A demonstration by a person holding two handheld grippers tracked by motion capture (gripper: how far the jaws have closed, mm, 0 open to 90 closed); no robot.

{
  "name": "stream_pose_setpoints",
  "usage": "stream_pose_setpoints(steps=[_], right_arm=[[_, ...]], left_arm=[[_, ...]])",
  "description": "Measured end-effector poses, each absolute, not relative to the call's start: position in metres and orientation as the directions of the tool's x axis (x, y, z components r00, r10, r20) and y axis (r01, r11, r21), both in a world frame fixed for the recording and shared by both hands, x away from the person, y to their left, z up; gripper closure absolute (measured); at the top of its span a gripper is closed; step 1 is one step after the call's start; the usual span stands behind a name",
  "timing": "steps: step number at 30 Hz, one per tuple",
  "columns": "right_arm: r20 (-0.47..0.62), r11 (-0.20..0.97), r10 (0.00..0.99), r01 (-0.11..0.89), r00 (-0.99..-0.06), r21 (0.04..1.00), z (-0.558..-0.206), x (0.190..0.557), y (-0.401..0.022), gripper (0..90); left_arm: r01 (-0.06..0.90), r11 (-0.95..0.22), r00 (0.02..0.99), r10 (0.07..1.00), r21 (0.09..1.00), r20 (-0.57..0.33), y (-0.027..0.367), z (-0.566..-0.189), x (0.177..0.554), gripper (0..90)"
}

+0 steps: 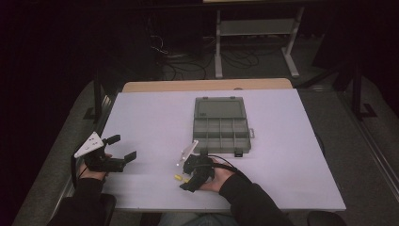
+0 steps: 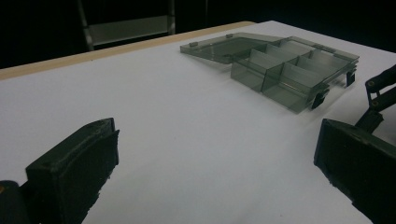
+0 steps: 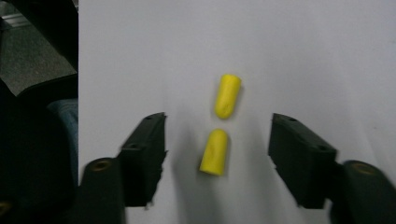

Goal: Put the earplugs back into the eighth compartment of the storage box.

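Two small yellow foam plugs lie on the white table (image 1: 150, 117) near its front edge. In the right gripper view the nearer plug (image 3: 215, 151) lies between the jaws of my right gripper (image 3: 219, 123), and neither pad touches it. The farther plug (image 3: 227, 95) lies just past the jaw tips. From above, a yellow plug (image 1: 178, 177) shows beside the right gripper (image 1: 184, 179), which points down at the table. My left gripper (image 1: 123, 147) rests open at the table's left side, with nothing between its jaws (image 2: 217, 135).
A grey see-through compartment box (image 1: 221, 136) lies in the middle of the table with its lid folded back flat; its compartments (image 2: 280, 70) look empty. A metal-legged desk (image 1: 254, 28) and cables stand on the floor beyond the far edge.
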State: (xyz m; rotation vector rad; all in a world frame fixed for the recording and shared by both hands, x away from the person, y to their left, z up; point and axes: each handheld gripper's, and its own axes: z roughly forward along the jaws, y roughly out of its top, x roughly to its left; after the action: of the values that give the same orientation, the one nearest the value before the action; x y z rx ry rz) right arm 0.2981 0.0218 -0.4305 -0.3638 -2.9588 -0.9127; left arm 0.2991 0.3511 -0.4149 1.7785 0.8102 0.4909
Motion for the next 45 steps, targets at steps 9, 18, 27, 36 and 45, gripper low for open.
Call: stream_pose_setpoints(steps=[9, 18, 27, 36, 45], right_arm=[[0.057, 0.82, 0.226, 0.221, -0.973, 0.528, -0.433, 0.296, 0.023, 66.5], [0.075, 0.808, 0.229, 0.233, -0.97, 0.541, -0.428, 0.299, 0.017, 79.6], [0.08, 0.776, 0.249, 0.248, -0.965, 0.579, -0.411, 0.305, 0.001, 79.9], [0.058, 0.749, 0.278, 0.254, -0.959, 0.612, -0.387, 0.313, -0.018, 79.9], [0.037, 0.73, 0.31, 0.263, -0.95, 0.632, -0.365, 0.325, -0.04, 79.9]], left_arm=[[0.288, -0.197, 0.685, 0.727, 0.937, -0.058, 0.351, -0.415, 0.299, 0.0], [0.287, -0.197, 0.685, 0.727, 0.938, -0.057, 0.352, -0.415, 0.299, 0.0], [0.29, -0.193, 0.683, 0.728, 0.937, -0.061, 0.352, -0.415, 0.299, 0.0], [0.292, -0.19, 0.682, 0.729, 0.937, -0.064, 0.352, -0.415, 0.299, 0.0], [0.293, -0.187, 0.683, 0.727, 0.938, -0.068, 0.352, -0.415, 0.3, 0.0]])
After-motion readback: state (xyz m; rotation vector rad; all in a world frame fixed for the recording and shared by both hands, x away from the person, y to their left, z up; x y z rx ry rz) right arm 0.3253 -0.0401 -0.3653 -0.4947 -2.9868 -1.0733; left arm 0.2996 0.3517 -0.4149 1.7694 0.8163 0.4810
